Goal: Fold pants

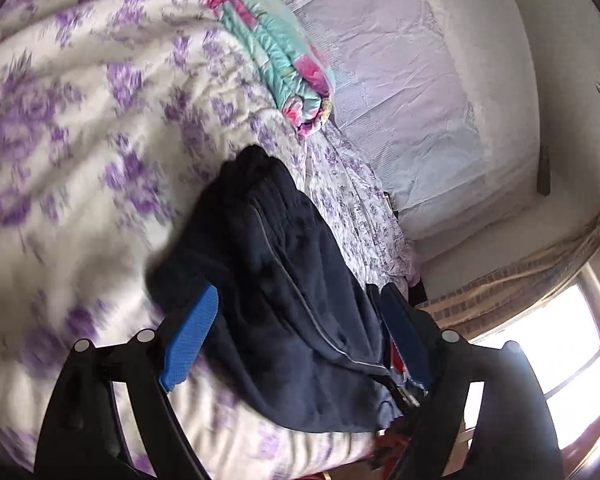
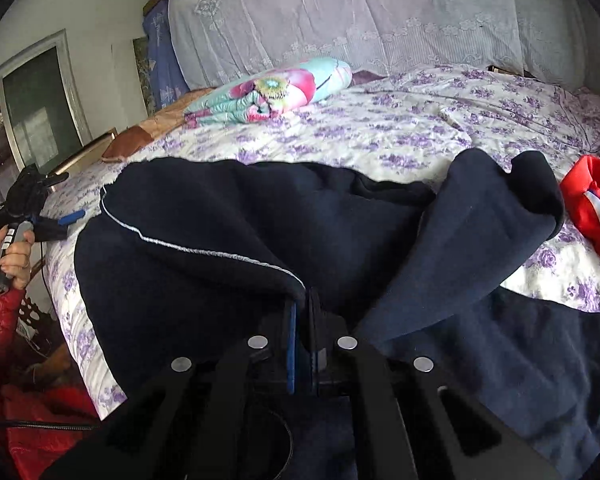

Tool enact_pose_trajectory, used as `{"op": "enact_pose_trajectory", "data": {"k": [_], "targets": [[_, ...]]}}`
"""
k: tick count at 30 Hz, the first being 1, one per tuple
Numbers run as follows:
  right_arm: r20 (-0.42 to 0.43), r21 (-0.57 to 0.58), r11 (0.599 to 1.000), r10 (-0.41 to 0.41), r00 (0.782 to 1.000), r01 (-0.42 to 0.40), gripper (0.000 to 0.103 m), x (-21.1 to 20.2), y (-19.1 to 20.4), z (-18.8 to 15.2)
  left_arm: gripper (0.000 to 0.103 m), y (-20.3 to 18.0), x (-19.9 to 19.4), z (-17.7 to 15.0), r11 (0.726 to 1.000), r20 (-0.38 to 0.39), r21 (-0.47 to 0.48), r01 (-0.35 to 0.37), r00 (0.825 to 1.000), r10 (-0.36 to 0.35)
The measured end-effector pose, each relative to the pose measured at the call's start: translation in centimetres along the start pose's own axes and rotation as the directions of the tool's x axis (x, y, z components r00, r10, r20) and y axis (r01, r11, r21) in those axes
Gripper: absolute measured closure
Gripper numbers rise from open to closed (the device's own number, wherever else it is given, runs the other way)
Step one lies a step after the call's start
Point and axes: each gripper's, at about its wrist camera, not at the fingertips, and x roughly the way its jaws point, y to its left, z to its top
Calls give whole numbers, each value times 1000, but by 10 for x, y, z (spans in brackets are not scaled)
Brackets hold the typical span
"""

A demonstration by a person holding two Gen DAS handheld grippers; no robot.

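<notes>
Dark navy pants (image 2: 228, 232) with a thin white piping line lie on the flowered bed sheet (image 2: 380, 124). My right gripper (image 2: 303, 300) is shut on a fold of the pants at the piping edge and holds it up. One pant leg end (image 2: 512, 196) lies bunched to the right. In the left wrist view the pants (image 1: 284, 280) lie between the blue pads, and my left gripper (image 1: 300, 320) is open and apart from the cloth. The left gripper (image 2: 74, 216) also shows in the right wrist view at the bed's left edge, held by a hand.
A rolled teal and pink quilt (image 2: 272, 90) lies at the back of the bed. A red garment (image 2: 592, 208) lies at the right. A lace-covered headboard (image 2: 340, 12) stands behind. A window (image 1: 548, 344) is at the bed's side.
</notes>
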Motion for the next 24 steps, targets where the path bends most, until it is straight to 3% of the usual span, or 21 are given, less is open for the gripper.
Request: {"op": "enact_pose_trajectory", "data": {"k": [4,6,10,11,13,14,17,21,24], "targets": [[38,24,1000,0,999,-1,97,-1,-1,-1,23,-10,18,4,991,44,-22,-132,990,133],[49,40,999,-2,999,0,97,-1,0,-4,23,-10,30,12,987,43,-37,-154,987,155],[66,81,996,15,998,-21,97,0,-6,-7,26,-11,49,16,962,42,-51,-270,961,272],[67,93,995,20,998,-26,97,0,-7,-8,31,-13,50,18,958,56,-46,-284,957,286],[65,110,993,26,998,-33,97,2,-9,-9,67,-18,54,23,945,58,-33,-325,943,327],[64,112,993,26,998,-33,97,2,-9,-9,74,-17,56,24,939,53,-40,-341,938,342],[86,100,995,7,996,-16,97,-5,-4,-4,85,-20,55,29,935,54,-49,-350,934,353],[145,70,998,-13,989,2,97,-37,7,3,88,-44,16,19,976,104,-15,-218,970,219],[134,0,1000,-4,991,4,97,-58,19,-4,88,-51,-8,1,978,100,33,-205,975,200]]}}
